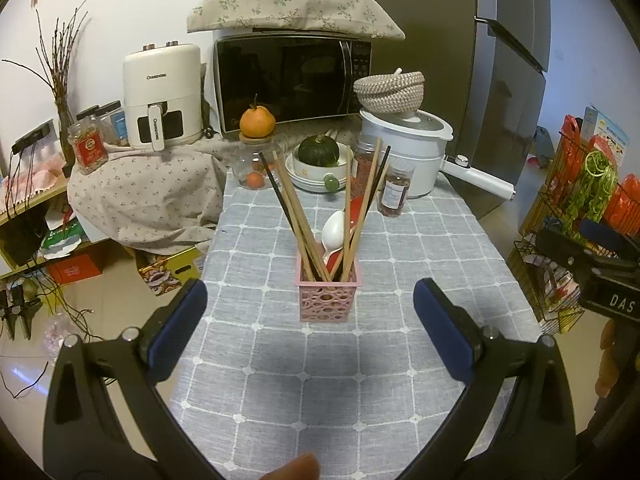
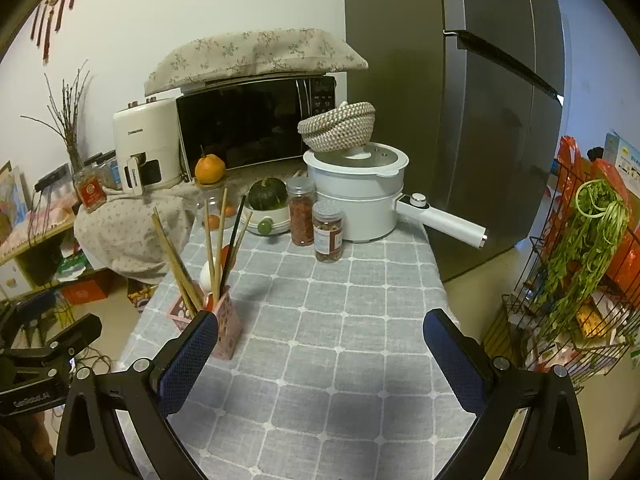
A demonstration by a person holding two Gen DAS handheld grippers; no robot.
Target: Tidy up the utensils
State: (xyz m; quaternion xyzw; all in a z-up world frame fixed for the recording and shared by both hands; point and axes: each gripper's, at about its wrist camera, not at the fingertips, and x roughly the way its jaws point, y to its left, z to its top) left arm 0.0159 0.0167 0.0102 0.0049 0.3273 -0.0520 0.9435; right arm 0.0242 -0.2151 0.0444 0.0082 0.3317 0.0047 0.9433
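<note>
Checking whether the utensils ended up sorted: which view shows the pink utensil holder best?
The left wrist view: the pink utensil holder stands centred and unobstructed between the open left gripper fingers, with chopsticks and spoons visible inside. In the right wrist view it sits off to the left, with the right gripper finger partly covering it.

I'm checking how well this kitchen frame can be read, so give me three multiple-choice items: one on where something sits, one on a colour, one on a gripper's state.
1. Where do the chopsticks stand?
A. in the holder
B. flat on the tablecloth
C. in the white pot

2. What colour is the utensil holder?
A. green
B. pink
C. black

3. How is the left gripper?
A. shut on a spoon
B. shut on nothing
C. open

Answers: 1 A, they rise from the holder beside a white spoon. 2 B, its perforated walls are pink. 3 C, its blue pads sit wide apart with only tablecloth between.
</note>
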